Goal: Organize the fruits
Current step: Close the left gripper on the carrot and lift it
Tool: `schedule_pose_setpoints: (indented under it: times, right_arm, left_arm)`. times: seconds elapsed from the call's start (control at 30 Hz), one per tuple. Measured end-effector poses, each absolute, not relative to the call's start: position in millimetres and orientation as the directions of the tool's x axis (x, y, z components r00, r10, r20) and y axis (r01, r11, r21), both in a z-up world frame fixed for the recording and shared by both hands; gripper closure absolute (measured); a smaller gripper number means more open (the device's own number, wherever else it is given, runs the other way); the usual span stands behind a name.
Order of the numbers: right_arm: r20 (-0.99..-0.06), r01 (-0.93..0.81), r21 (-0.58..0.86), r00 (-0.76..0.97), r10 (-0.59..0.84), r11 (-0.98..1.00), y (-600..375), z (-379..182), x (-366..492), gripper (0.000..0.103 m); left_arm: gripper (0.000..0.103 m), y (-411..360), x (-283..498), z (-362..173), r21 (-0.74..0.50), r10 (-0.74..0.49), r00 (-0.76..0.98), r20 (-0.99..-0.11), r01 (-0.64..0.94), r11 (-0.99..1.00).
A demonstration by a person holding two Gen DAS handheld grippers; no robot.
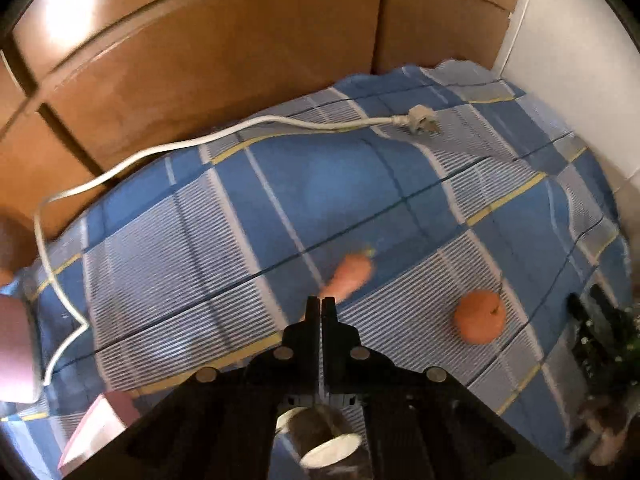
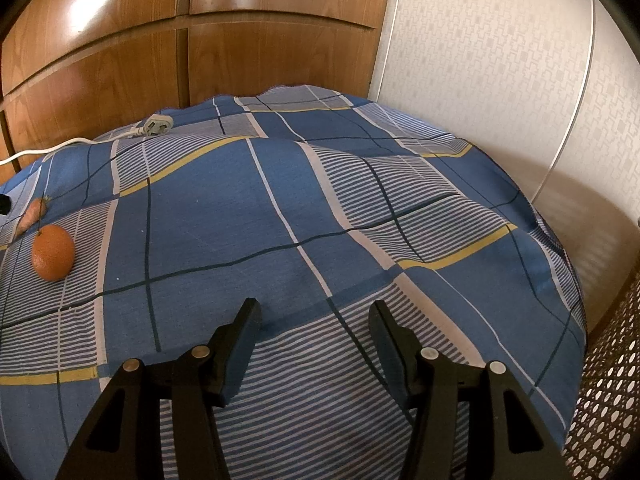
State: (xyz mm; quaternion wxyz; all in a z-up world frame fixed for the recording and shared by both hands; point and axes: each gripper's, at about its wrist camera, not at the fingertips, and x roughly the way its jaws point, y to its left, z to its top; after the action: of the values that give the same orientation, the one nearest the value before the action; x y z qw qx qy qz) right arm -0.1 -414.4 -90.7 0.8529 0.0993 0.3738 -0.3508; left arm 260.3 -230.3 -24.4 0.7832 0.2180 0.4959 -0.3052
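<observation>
We work over one checked blue cloth (image 2: pixel 224 216) spread on the bed, with one orange (image 1: pixel 479 317) lying on it and one carrot (image 1: pixel 349 276) just up-left of that, the two close but apart. Our left gripper (image 1: pixel 321 304) hangs right at the carrot's near end with its jaws pressed together and nothing between them, so to take the carrot well, we judge, we should part them first, straddle its thick middle across its width, then close gently so it does not roll. Our right gripper (image 2: pixel 314 312) hovers over bare cloth, jaws apart and empty, well away from both. One white cable with one plug (image 1: pixel 422 119) lies at the far edge
</observation>
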Motion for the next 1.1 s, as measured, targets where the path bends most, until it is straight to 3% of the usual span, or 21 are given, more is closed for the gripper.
schedule_pose_setpoints:
  times: [0.1, 0.2, 0.27, 0.43, 0.63, 0.73, 0.9, 1.1]
  right_arm:
    - [-0.708, 0.673, -0.094, 0.474, -0.525, 0.734, -414, -91, 0, 0.046]
    - [-0.709, 0.672, -0.086, 0.477, -0.519, 0.735, -415, -90, 0, 0.046]
    - [-0.709, 0.672, -0.086, 0.477, -0.519, 0.735, -415, -90, 1, 0.046]
    - [-0.709, 0.673, -0.086, 0.477, -0.519, 0.735, -414, -90, 1, 0.046]
    - [-0.708, 0.675, -0.089, 0.474, -0.523, 0.732, -414, -91, 2, 0.046]
    - [-0.707, 0.675, -0.092, 0.474, -0.525, 0.732, -414, -91, 2, 0.046]
    - [-0.705, 0.675, -0.094, 0.474, -0.527, 0.732, -414, -92, 3, 0.046]
    - [-0.705, 0.675, -0.092, 0.475, -0.527, 0.732, -415, -92, 3, 0.046]
  left_arm:
    - [0.099, -235, 254, -26, 0.079, -0.247, 0.345, -0.906, 0.711, 0.699]
    - [0.08, -246, 242, -30, 0.129, -0.228, 0.345, -0.91, 0.761, 0.636]
    - [0.062, -256, 234, -37, 0.167, -0.209, 0.344, -0.915, 0.797, 0.581]
    - [0.062, -268, 236, -50, 0.211, -0.174, 0.351, -0.92, 0.818, 0.535]
    - [0.064, -273, 259, -62, 0.156, -0.172, 0.304, -0.937, 0.806, 0.571]
    - [0.086, -272, 267, -63, 0.095, -0.209, 0.268, -0.94, 0.796, 0.598]
    - [0.087, -264, 259, -58, 0.066, -0.243, 0.269, -0.932, 0.786, 0.615]
    - [0.086, -219, 244, -11, -0.085, -0.368, 0.263, -0.892, 0.702, 0.707]
